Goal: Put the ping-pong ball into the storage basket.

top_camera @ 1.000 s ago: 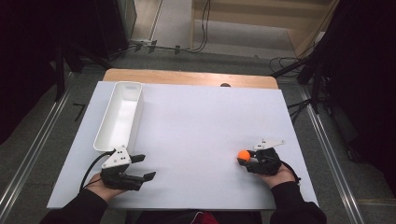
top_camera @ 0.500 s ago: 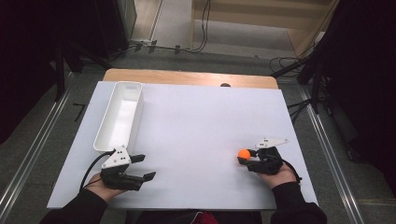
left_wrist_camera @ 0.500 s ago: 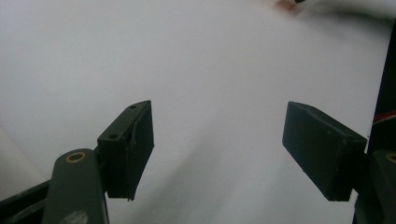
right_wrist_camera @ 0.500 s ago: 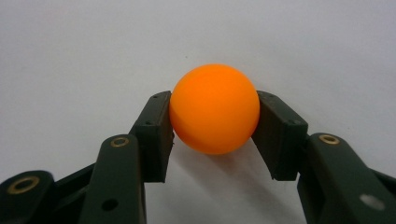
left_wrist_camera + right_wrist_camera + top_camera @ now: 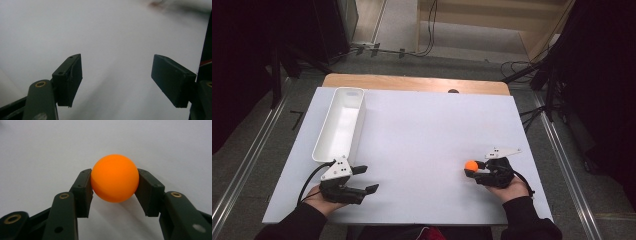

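Note:
An orange ball sits between the jaws of my right gripper at the right front of the white table. In the right gripper view both black pads press the orange ball from either side, so my right gripper is shut on it, just above the surface. My left gripper rests at the left front, close below the near end of a long white tray. In the left gripper view my left gripper stands wide open over bare white surface, nothing between its jaws.
The white sheet covers most of the table, with a wooden strip along the far edge. Cables and dark stands lie on the floor beyond and to both sides.
The right gripper with the orange ball has shifted slightly and appears a little lifted. The left gripper has stayed where it was.

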